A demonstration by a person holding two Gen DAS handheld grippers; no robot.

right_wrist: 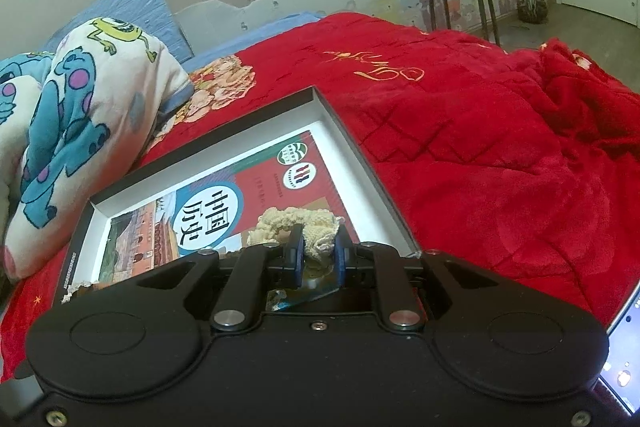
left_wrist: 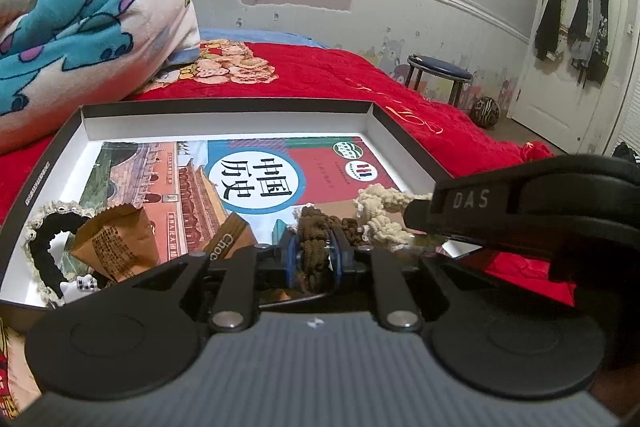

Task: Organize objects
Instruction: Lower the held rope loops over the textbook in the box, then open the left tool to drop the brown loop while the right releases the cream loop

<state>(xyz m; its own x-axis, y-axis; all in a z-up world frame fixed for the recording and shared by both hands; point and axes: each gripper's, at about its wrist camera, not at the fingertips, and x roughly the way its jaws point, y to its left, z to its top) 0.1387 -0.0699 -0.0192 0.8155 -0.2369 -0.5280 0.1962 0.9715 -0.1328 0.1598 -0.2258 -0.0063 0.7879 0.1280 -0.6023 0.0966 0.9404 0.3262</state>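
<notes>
Both tongs sit low over the near right part of the box tray [left_wrist: 224, 107], each clamped on a scrunchie: left gripper [left_wrist: 316, 259] nearly closed w/ a brown scrunchie [left_wrist: 316, 239] squeezed between its blue pads, right gripper [right_wrist: 316, 257] nearly closed on a cream scrunchie [right_wrist: 298, 223]. In the left view the right tool comes in from the right side and its cream scrunchie hangs just right of the brown one, touching or nearly so; can't tell which. So both loads lie straight ahead of their own jaws, already above the tray, over the history textbook [left_wrist: 256, 183] lying flat on the tray floor. Judgement: next move is prob. a short drop & release, w/ the tools crowding each other. Left of the brown scrunchie: a chocolate wrapper piece [left_wrist: 228, 243], then a torn brown snack packet [left_wrist: 116, 243], then a black lace-edged hairband [left_wrist: 44, 239] by the tray's left wall. Beyond the tray: red blanket [right_wrist: 480, 147], cartoon quilt [left_wrist: 80, 7], and further off a blue-topped stool [left_wrist: 440, 71].
</notes>
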